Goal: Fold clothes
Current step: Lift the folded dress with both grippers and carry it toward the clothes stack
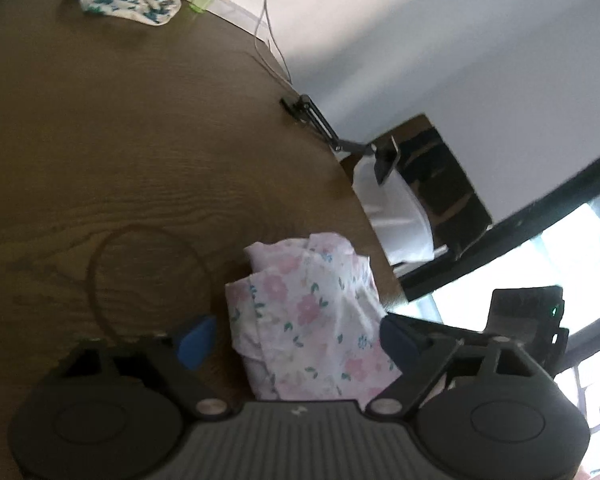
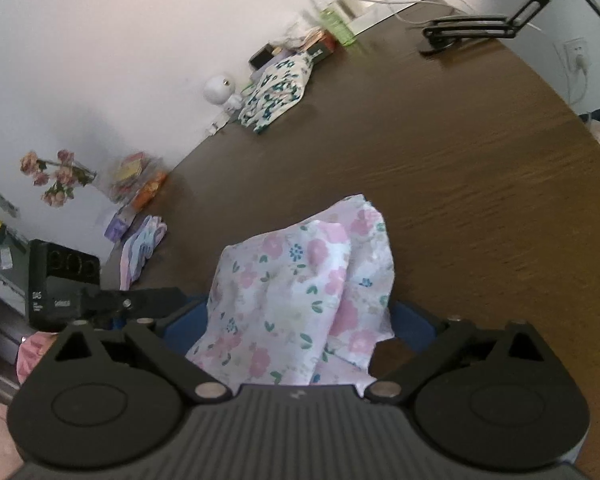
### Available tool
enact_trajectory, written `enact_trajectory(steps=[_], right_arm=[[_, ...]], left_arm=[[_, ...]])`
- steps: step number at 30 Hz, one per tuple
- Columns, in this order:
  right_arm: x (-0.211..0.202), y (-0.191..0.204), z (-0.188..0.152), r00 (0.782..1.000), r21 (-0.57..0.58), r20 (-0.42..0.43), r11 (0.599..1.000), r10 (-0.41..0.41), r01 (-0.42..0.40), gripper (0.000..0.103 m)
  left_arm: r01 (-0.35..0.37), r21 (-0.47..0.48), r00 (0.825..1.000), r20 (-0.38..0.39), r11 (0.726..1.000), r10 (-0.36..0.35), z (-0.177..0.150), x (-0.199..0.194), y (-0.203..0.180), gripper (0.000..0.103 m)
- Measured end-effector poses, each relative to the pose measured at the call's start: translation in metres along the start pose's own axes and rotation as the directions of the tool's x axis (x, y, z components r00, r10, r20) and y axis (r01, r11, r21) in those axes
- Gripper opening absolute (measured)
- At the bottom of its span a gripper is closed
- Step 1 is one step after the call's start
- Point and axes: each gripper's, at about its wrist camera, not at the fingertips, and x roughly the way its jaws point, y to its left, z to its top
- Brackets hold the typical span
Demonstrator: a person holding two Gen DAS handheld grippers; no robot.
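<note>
Garment (image 2: pixel 300 296) crumpled, white with pink flowers; both grippers released, straddling it.

A crumpled garment (image 1: pixel 312 320) lies on the bench (image 1: pixel 120 152) between the jaws of the left gripper (image 1: pixel 296 340), near the bench's right edge. In the right wrist view the same garment (image 2: pixel 300 300) sits between the jaws of the right gripper (image 2: pixel 300 328) and rises ahead of them. Far ahead and to the left of both, a second bundled garment (image 2: pixel 276 92) rests by the wall (image 2: pixel 100 40). A clamp arm (image 2: pixel 480 26) stands on the far edge, ahead and to the right. A folded cloth (image 2: pixel 142 248) lies to the left of the right jaws.
</note>
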Motion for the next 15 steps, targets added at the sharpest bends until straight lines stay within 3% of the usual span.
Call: enact_trajectory(steps=[8,10,15], right_arm=[[0.012,-0.012,0.005,0.996,0.061,-0.014,0.994,0.092,-0.091,0.067],[0.015,-0.016,0.004,0.994,0.079,-0.01,0.991,0.108,-0.106,0.056],[0.021,-0.023,0.0,0.991,0.121,-0.009,0.984,0.133,-0.131,0.044]], left_arm=[[0.061,-0.002,0.998,0.005,0.998,-0.061,-0.001,0.006,0.007,0.074],[0.065,-0.004,0.998,0.004,0.998,-0.065,-0.001,0.008,0.009,0.068],[0.064,-0.035,0.998,0.007,0.997,-0.064,0.002,0.013,0.02,0.038]])
